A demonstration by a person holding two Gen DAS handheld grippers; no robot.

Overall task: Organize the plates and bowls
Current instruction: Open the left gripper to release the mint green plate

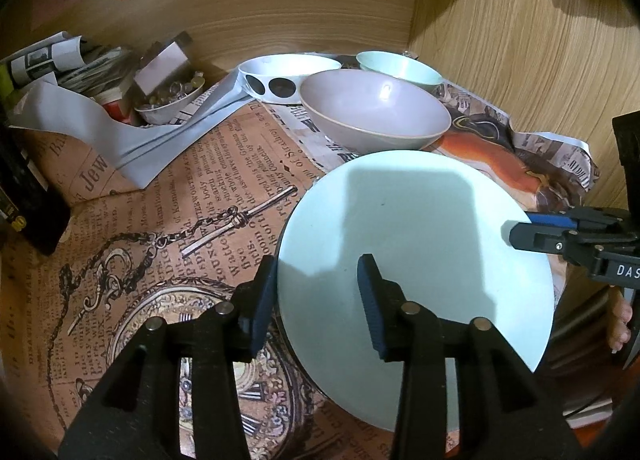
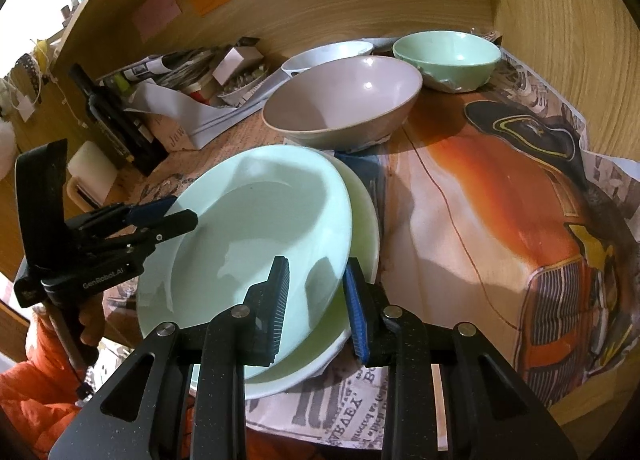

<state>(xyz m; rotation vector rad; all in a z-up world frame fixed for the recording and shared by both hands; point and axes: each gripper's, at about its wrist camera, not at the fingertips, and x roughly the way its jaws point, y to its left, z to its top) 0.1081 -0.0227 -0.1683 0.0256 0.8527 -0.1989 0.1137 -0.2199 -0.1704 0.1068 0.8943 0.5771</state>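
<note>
We have the mint plate (image 2: 256, 220) stacked on a pale plate (image 2: 360, 220). Our right gripper (image 2: 316, 300) pinches their near rims; our left gripper (image 1: 316, 300) seems loosely spread astride the edge. The grey bowl (image 2: 344, 100), green bowl (image 2: 448, 56) and white bowl (image 2: 328, 52) remain unstacked.

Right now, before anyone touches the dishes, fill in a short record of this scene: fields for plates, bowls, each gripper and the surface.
plates: top plate, pale green, lying on lower plate, cream
bowls: grey bowl just behind the plates; green bowl and white bowl further back; none stacked
left gripper: open, straddling the top plate's rim
right gripper: shut on the top plate's opposite rim
surface: printed paper spread under everything
</note>
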